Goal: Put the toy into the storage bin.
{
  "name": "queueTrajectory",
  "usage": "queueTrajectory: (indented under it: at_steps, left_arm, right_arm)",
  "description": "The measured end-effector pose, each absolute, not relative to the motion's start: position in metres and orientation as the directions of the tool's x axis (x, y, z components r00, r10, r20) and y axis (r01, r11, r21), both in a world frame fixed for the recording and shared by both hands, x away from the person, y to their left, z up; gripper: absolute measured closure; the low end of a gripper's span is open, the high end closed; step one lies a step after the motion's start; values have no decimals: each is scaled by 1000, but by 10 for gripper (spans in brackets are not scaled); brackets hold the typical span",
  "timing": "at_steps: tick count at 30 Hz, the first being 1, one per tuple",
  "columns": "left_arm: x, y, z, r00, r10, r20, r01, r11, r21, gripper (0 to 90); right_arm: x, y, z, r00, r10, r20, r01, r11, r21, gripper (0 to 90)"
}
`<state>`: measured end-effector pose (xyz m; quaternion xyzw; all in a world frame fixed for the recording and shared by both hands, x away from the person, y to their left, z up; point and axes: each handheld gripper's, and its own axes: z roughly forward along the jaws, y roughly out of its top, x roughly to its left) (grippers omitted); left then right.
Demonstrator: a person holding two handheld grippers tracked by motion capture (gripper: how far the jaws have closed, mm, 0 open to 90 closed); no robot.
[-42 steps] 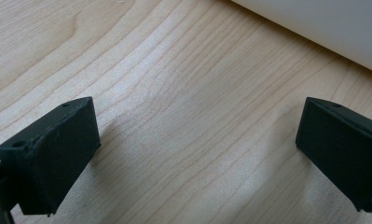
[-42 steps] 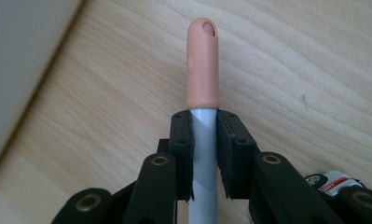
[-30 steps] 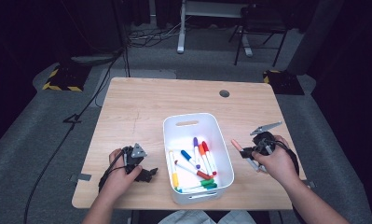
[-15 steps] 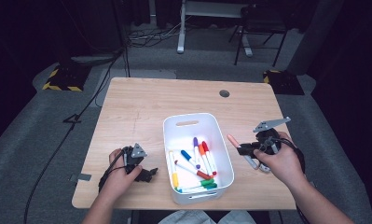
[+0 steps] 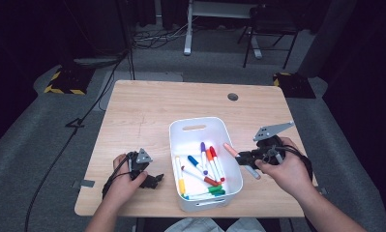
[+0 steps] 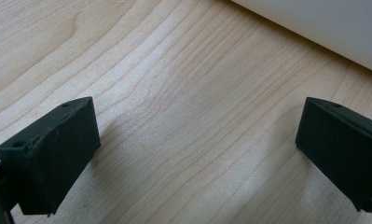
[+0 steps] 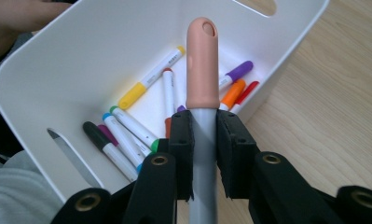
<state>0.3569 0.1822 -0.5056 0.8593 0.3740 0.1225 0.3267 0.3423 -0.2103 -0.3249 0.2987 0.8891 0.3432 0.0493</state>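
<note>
Clamped on a grey marker (image 7: 203,140) with a peach cap, the right gripper (image 5: 251,157) hovers at the white bin's (image 5: 181,133) right rim; the left gripper (image 5: 149,180), jaws apart, rests on the table (image 5: 147,106) left of it.

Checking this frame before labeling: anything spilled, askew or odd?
Nothing stands out. The white bin sits upright on the table with markers loose inside. The right gripper is shut on a peach-capped grey marker beside the rim. The left gripper rests open on the wood.
</note>
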Motion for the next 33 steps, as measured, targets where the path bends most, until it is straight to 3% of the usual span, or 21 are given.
queueTrajectory:
  at_steps: [21,33]
  left_arm:
    - [358,182,-505,691,722,-33,563,-508,652,0]
    - [358,183,-505,692,721,-24,557,-513,653,0]
  right_arm:
    - [331,-162,-317,-885,449,121,415,645,641,771]
    - [330,-148,-335,-910,402,104,383,716,584,771]
